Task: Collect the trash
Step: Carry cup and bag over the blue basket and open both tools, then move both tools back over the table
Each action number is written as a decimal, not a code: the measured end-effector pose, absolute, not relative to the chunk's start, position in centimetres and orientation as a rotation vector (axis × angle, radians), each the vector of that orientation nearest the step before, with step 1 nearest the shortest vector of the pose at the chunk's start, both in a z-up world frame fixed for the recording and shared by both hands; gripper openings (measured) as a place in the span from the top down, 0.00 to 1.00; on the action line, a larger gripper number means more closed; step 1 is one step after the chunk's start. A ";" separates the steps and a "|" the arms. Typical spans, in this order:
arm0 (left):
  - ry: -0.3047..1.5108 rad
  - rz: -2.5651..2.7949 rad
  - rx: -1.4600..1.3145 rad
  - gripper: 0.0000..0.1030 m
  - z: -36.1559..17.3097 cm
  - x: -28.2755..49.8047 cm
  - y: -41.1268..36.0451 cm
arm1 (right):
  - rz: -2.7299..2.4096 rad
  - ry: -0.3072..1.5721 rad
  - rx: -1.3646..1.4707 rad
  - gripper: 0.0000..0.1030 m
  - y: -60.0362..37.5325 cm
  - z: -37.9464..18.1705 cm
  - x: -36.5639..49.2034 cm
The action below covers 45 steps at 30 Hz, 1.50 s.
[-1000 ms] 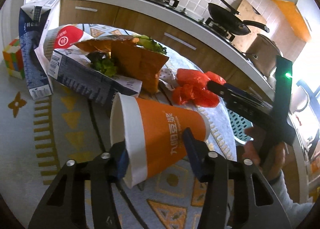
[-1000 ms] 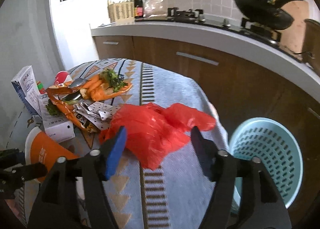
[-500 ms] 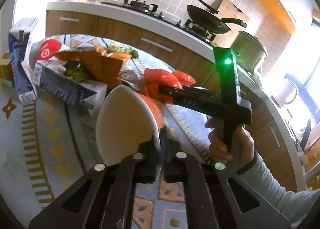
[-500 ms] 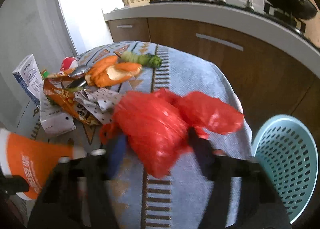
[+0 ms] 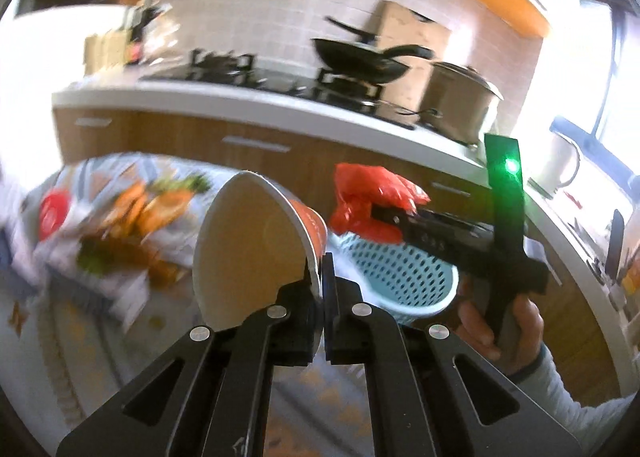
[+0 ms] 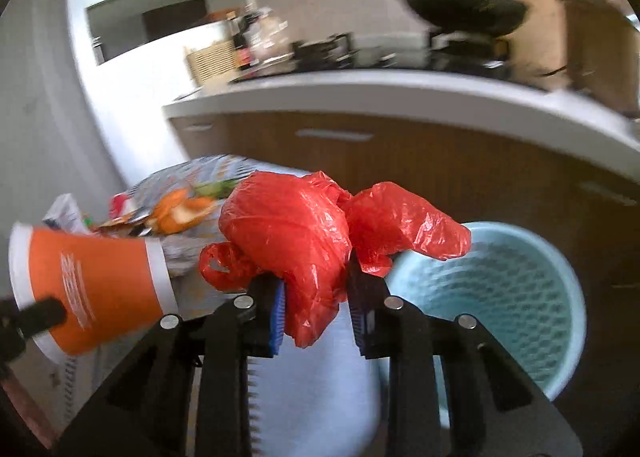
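One orange paper cup (image 5: pixel 256 241) pinched by its rim in the left gripper (image 5: pixel 322 277), jaws nearly touching, one red plastic bag (image 6: pixel 304 233) bunched between the right gripper (image 6: pixel 316 297) jaws, just closing on it, one pale blue basket (image 6: pixel 520 297) right of them

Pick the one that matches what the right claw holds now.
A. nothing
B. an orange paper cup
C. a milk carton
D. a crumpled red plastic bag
D: the right claw is clamped on the red plastic bag, lifted beside the light blue basket; the orange paper cup is in the left claw.
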<state>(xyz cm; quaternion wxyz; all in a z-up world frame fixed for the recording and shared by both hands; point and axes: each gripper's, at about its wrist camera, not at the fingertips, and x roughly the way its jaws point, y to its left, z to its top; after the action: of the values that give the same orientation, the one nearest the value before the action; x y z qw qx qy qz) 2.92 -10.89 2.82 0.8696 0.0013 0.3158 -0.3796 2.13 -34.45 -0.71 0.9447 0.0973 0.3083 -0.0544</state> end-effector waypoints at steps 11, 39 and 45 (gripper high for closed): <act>0.711 -0.969 0.138 0.99 2.5 4.5 -25.2 | -0.412 0.766 0.203 0.76 -43.7 -4.1 -1.8; 0.828 -0.893 0.152 0.50 -2.8 7.6 -28.8 | -0.472 0.817 0.250 0.38 -46.5 -7.0 -2.8; 0.737 -0.783 0.113 0.50 0.2 6.3 -23.5 | -0.387 0.738 0.218 0.38 -42.8 -3.7 -2.5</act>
<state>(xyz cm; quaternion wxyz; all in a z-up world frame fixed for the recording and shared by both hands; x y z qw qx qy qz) 6.31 -23.53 0.21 0.8573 0.0540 0.3508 -0.3729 -2.47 -42.77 -3.68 0.9086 0.1055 0.3579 -0.1875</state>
